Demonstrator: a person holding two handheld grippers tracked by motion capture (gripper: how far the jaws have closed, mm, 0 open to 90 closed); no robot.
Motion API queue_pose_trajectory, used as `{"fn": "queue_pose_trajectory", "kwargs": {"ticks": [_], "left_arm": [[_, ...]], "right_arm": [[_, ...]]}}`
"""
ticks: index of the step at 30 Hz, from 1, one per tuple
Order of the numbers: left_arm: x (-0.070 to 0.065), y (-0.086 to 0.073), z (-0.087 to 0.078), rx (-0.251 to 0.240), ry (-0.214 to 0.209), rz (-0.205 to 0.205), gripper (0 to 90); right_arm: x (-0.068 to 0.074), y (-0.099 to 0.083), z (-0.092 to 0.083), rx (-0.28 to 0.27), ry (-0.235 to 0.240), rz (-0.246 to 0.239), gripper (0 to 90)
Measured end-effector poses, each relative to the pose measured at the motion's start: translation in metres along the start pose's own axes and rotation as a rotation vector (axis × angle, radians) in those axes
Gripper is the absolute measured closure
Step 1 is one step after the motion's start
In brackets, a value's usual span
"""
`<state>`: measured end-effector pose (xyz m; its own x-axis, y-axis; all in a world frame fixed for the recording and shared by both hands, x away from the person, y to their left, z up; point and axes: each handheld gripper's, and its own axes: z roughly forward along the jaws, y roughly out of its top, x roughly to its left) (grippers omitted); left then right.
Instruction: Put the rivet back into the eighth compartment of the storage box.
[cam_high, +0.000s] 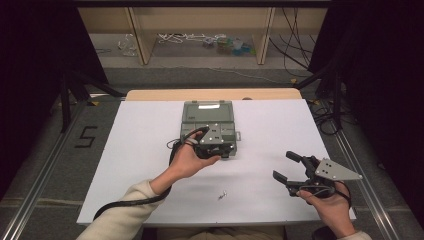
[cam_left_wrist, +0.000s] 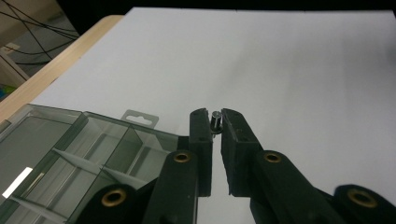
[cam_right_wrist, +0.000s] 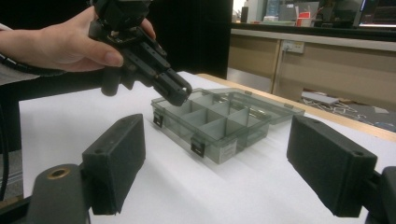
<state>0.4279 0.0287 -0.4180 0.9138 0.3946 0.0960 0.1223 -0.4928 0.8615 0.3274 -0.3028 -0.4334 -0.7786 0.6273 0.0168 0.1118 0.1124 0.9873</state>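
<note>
1. The left tongs (cam_left_wrist: 216, 122) are clenched on a small dark cylindrical part with a shiny top (cam_left_wrist: 215, 119), pinched at the very tips. What kind of part it is cannot be made out.
2. In the high view the left tongs (cam_high: 220, 150) hang over the near right corner of the compartment box (cam_high: 200, 116), and the hand and grey plate hide the pinched part.
3. The right gripper view shows the left tongs (cam_right_wrist: 180, 95) tilted down above the box's (cam_right_wrist: 219, 126) near-left compartments; the part is too small to see there.
4. The right tongs (cam_high: 286, 167) are released, jaws standing wide, well to the right of the box and nearer the person.
5. The box is open, lid laid back flat; its compartments look empty.
6. A small metal piece (cam_high: 222, 195) lies on the white counter (cam_high: 140, 150), nearer the person than the box; its shape is unclear.
</note>
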Motion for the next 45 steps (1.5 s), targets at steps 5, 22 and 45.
{"fn": "queue_pose_trajectory", "kwargs": {"ticks": [5, 22, 45], "left_arm": [[-0.002, -0.001, 0.004, -0.061, 0.029, -0.062, 82.4], [0.008, 0.003, 0.016, -0.161, 0.087, -0.16, 82.4], [0.025, 0.012, 0.028, -0.214, 0.15, -0.206, 82.2]], "right_arm": [[0.0, 0.0, 0.0, -0.002, 0.003, 0.001, 20.6], [-0.001, 0.0, -0.001, 0.009, -0.012, 0.0, 20.6], [-0.002, 0.0, 0.0, -0.01, -0.007, -0.011, 21.1]]}}
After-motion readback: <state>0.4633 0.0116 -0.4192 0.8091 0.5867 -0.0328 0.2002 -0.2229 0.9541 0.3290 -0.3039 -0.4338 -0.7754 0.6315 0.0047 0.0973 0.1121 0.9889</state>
